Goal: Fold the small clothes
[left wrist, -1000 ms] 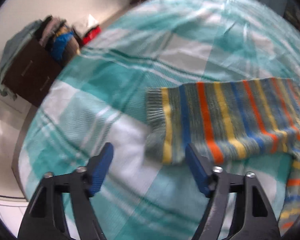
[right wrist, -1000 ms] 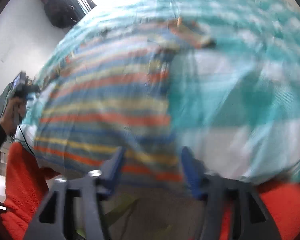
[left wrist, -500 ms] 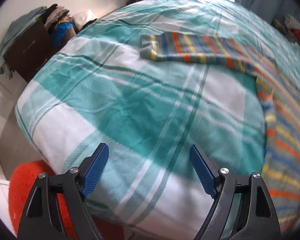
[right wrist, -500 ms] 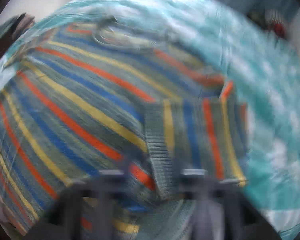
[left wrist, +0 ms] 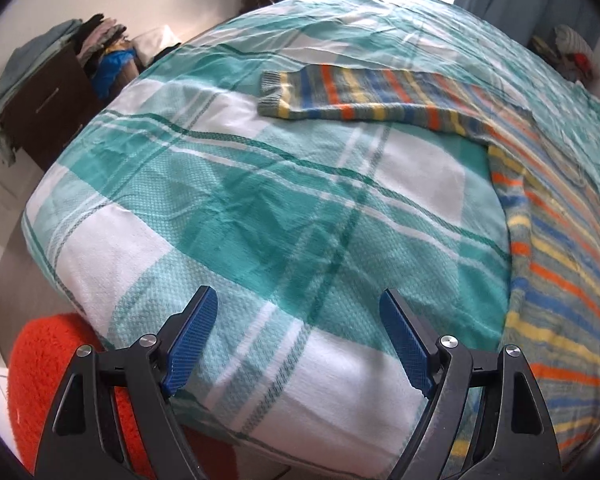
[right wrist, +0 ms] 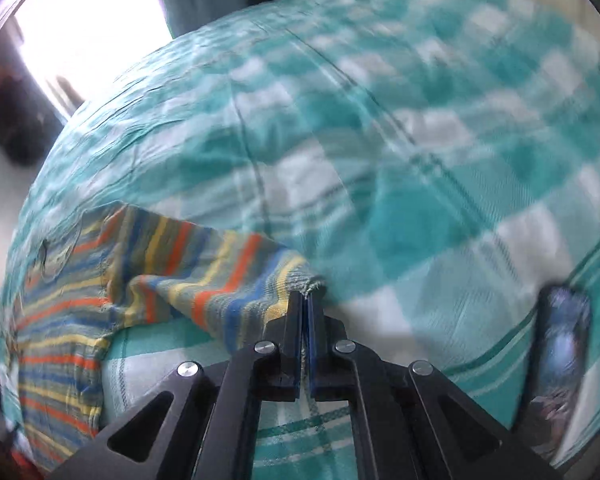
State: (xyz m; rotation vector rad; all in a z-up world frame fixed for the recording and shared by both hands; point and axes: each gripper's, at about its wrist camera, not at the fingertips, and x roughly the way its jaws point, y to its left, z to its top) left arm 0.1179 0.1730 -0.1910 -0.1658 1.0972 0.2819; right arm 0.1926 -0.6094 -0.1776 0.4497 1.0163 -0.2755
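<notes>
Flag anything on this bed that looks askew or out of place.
The striped sweater lies unevenly: one sleeve is stretched flat across the checked bedspread, while the other sleeve's cuff is lifted, pinched in the shut right tool. The left tool is open and holds nothing.

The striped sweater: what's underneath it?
The striped sweater lies on a teal-and-white checked bedspread, visible all around it. Whatever lies directly beneath is covered. Right tongs pinch one cuff.
</notes>
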